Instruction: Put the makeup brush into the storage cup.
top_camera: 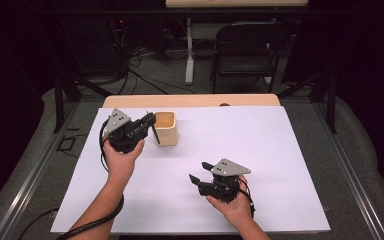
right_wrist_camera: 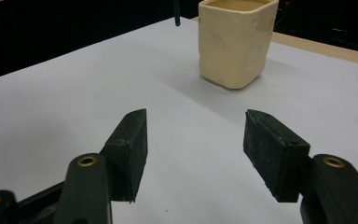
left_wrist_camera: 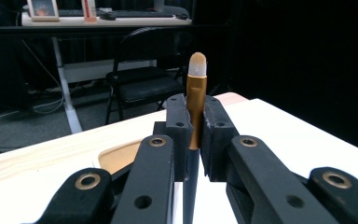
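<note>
My left gripper (top_camera: 149, 121) (left_wrist_camera: 195, 109) is shut on a makeup brush (left_wrist_camera: 196, 86) with a gold ferrule, a pale bristle tip and a dark handle. It holds the brush upright, bristles up, with the handle (top_camera: 156, 136) hanging down just left of a cream square cup (top_camera: 166, 128) (left_wrist_camera: 116, 157). My right gripper (top_camera: 200, 172) (right_wrist_camera: 193, 149) hovers low over the white sheet near the front of the table, open, with nothing between its jaws. In the right gripper view the cup (right_wrist_camera: 237, 42) stands ahead, with the tip of the brush handle (right_wrist_camera: 177, 14) to its left.
A white sheet (top_camera: 260, 150) covers the wooden table (top_camera: 195, 100). A black folding chair (top_camera: 245, 47) and a desk leg stand on the floor beyond the far edge. Metal rails run along both sides of the table.
</note>
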The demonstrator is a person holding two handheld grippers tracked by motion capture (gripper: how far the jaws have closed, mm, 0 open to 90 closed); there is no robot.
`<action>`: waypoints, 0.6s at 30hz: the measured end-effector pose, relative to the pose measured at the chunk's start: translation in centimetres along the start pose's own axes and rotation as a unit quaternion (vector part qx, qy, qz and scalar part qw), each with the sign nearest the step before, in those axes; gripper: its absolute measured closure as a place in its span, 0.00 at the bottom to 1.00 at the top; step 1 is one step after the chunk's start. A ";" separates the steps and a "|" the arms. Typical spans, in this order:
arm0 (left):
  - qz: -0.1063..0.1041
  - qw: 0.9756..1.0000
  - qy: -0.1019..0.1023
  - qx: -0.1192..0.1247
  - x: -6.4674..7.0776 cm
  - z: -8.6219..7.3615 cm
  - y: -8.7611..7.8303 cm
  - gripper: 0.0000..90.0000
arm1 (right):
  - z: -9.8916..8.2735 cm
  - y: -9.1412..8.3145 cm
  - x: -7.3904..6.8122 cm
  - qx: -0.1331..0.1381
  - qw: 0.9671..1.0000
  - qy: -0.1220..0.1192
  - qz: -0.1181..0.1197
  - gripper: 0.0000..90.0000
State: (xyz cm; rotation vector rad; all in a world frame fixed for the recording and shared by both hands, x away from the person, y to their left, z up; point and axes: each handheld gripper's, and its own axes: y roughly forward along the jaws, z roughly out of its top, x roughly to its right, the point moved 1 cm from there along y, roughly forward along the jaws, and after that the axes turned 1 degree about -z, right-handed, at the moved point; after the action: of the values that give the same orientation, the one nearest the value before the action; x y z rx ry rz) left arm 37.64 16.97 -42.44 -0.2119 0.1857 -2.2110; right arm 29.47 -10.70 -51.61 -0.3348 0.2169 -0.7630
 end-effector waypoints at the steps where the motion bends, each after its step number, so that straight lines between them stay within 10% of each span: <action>1: 0.002 1.000 0.001 0.000 -0.1 0.0 0.1 0.93 | 0.0 0.0 0.0 0.000 1.000 0.000 0.000 0.44; 18: 0.021 1.000 0.012 0.006 -1.0 1.0 0.8 0.93 | 0.0 -0.2 0.3 -0.001 1.000 0.003 -0.002 0.44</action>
State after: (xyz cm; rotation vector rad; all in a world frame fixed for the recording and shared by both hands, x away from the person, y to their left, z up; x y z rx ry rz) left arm 39.03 17.26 -41.74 -0.1743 0.1888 -2.1739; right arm 29.53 -11.08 -51.57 -0.3357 0.2220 -0.7687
